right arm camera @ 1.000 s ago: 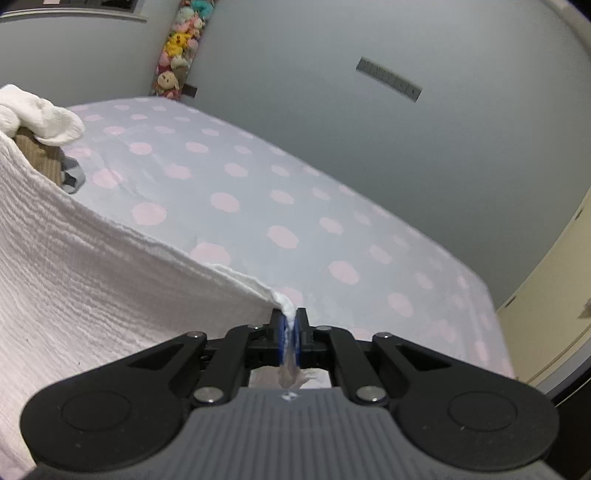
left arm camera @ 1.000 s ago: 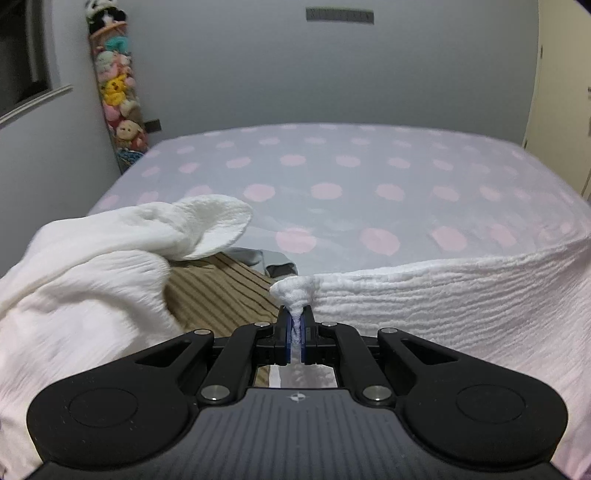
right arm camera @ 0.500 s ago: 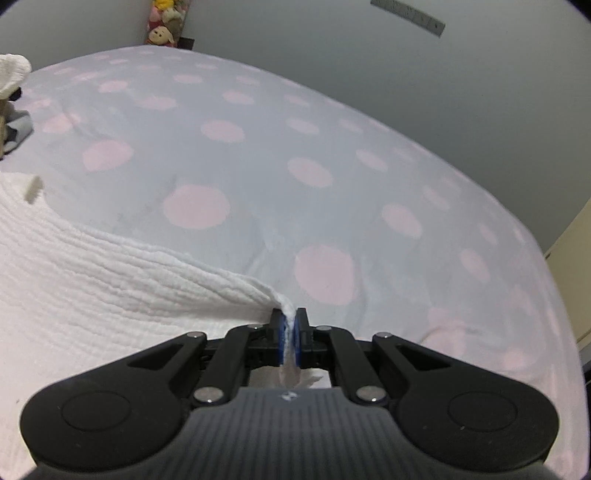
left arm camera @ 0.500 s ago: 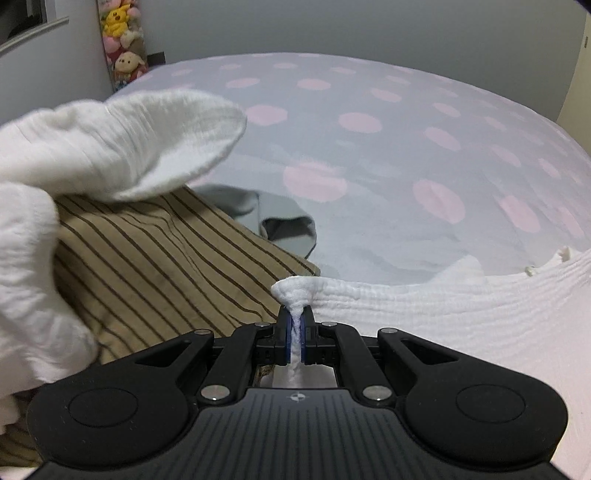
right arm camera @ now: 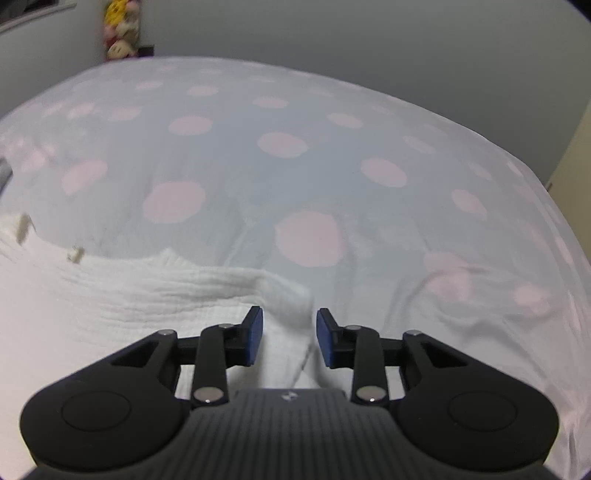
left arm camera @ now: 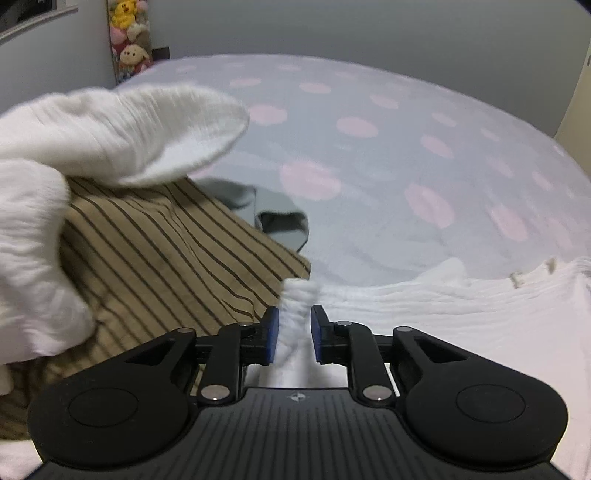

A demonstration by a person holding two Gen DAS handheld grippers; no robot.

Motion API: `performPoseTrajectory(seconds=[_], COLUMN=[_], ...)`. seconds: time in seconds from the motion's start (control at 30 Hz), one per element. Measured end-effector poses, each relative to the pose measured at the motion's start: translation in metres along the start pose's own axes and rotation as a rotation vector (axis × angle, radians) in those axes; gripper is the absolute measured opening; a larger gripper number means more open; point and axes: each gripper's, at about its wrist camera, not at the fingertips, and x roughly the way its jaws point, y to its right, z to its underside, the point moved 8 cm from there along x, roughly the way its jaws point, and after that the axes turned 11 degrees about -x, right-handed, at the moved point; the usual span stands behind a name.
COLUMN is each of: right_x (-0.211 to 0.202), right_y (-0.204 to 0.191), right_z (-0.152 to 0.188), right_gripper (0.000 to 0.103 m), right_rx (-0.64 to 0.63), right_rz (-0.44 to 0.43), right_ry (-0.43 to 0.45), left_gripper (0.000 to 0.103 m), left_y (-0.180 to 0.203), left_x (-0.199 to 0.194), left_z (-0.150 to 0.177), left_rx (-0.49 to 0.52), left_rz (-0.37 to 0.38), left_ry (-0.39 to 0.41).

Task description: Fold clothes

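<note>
Garment (left arm camera: 461, 325) spread on bed (left arm camera: 369, 155); striped cloth (left arm camera: 155, 266) laid to its left; stuffed toys (left arm camera: 129, 37) stacked behind bed.

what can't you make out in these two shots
- White garment: left wrist view, right side cut off by the frame edge.
- Striped cloth: left wrist view, partly covered by a blurred white sleeve.
- Grey item: kind unclear, mostly behind the striped cloth.
- Plush toys: right wrist view, blurred.

Black tongs (left arm camera: 294, 334), blue pads (right arm camera: 255, 334), silver pivot screws, ribbed housing.
</note>
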Motion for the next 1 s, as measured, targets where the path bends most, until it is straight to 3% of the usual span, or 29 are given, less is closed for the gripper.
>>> performPoseTrajectory(seconds=[0.13,0.33,0.57,0.7,0.73,0.77,0.8,0.83,1.0], right_x=[-0.036,-0.097,-0.141,-0.145,-0.146,-0.147,-0.15,-0.15,-0.15], right_y=[0.011,0.004,-0.017,-0.018,-0.02,-0.022,-0.026,-0.027,-0.023], right_z=[0.013,0.062,0.148,0.183,0.188,0.192,0.196,0.198,0.213], right_gripper=[0.039,0.04,0.042,0.044,0.042,0.033,0.013,0.007,0.007], right_rx=[0.112,0.281,0.459,0.593,0.615,0.636,0.639,0.636,0.609], right_rz=[-0.022,-0.11,-0.183,-0.242,-0.265,-0.288,-0.299,-0.297,-0.212], right_ry=[0.011,-0.003,-0.096,-0.155,-0.16,-0.164,-0.162,-0.164,-0.222], left_gripper=[0.018,0.025,0.026,0.026,0.026,0.026,0.026,0.026,0.026], left_y=[0.005,0.005,0.0,-0.004,-0.005,-0.005,-0.004,-0.003,0.008], left_x=[-0.031,-0.072,-0.112,-0.134,-0.14,-0.147,-0.153,-0.159,-0.182], left_z=[0.004,0.04,0.087,0.101,0.103,0.105,0.107,0.108,0.114], left_rx=[-0.023,-0.111,-0.233,-0.288,-0.302,-0.315,-0.326,-0.333,-0.339], left_rz=[0.02,0.04,0.059,0.056,0.057,0.063,0.072,0.08,0.102], left_ry=[0.001,-0.039,-0.083,-0.081,-0.077,-0.07,-0.062,-0.056,-0.025])
